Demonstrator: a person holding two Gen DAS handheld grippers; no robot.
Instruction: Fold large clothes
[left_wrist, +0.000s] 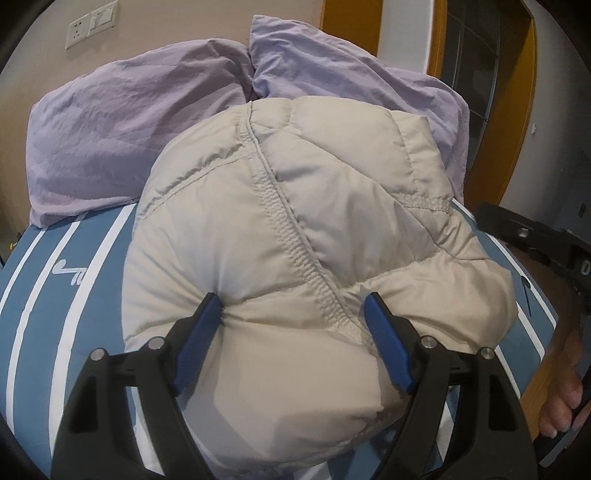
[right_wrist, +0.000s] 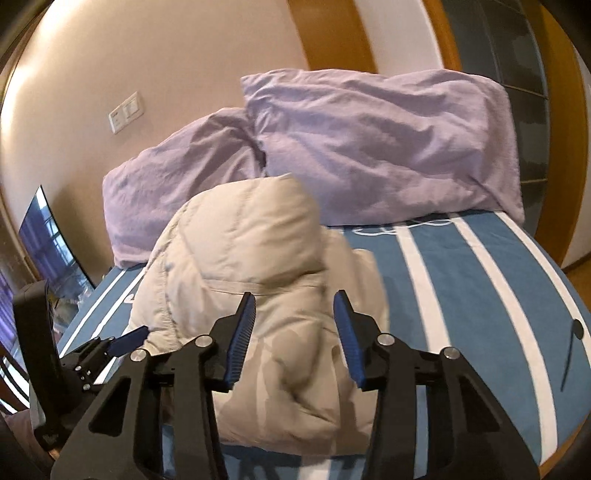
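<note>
While the left claw (left_wrist: 291, 310) presses its spread blue fingers (left_wrist: 205, 332) into the puffy beige down jacket (left_wrist: 295, 221), the right claw (right_wrist: 295, 314) hangs over it with fingers wide apart, gripping nothing. That jacket lies bunched up on the blue-and-white striped bed (right_wrist: 480, 295). Behind it, two purple pillows (right_wrist: 369, 147) lean by the wall.
</note>
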